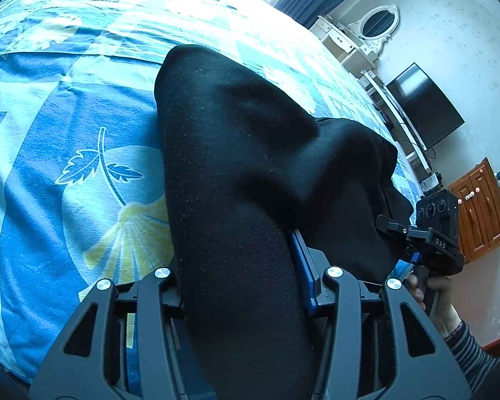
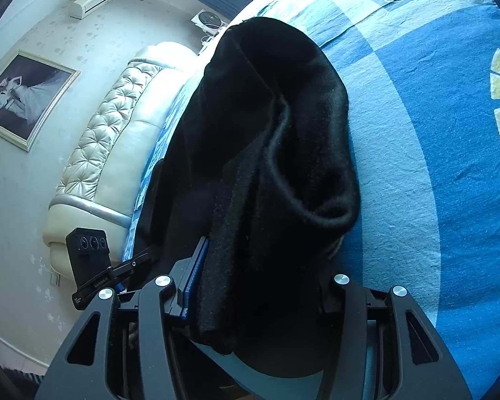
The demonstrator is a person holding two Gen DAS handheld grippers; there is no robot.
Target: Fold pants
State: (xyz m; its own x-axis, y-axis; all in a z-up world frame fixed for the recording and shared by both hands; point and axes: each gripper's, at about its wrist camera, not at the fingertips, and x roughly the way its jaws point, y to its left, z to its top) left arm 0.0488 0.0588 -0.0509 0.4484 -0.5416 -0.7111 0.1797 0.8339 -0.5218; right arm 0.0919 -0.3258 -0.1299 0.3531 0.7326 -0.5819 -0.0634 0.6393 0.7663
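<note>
Black pants (image 1: 230, 153) hang lifted above a bed with a blue patterned sheet (image 1: 66, 153). My left gripper (image 1: 243, 286) is shut on a thick fold of the pants, which drapes over and hides its fingertips. My right gripper (image 1: 388, 230) shows at the right of the left wrist view, shut on the other end of the pants. In the right wrist view the pants (image 2: 270, 153) bunch between my right gripper's fingers (image 2: 256, 293), hiding the tips. My left gripper (image 2: 140, 260) shows at the lower left there, holding the same cloth.
The blue sheet (image 2: 433, 166) spreads to the right. A cream tufted headboard (image 2: 110, 153) and a framed picture (image 2: 23, 96) stand at the left. A white dresser with an oval mirror (image 1: 376, 26), a dark screen (image 1: 423, 106) and a wooden cabinet (image 1: 480, 206) line the wall.
</note>
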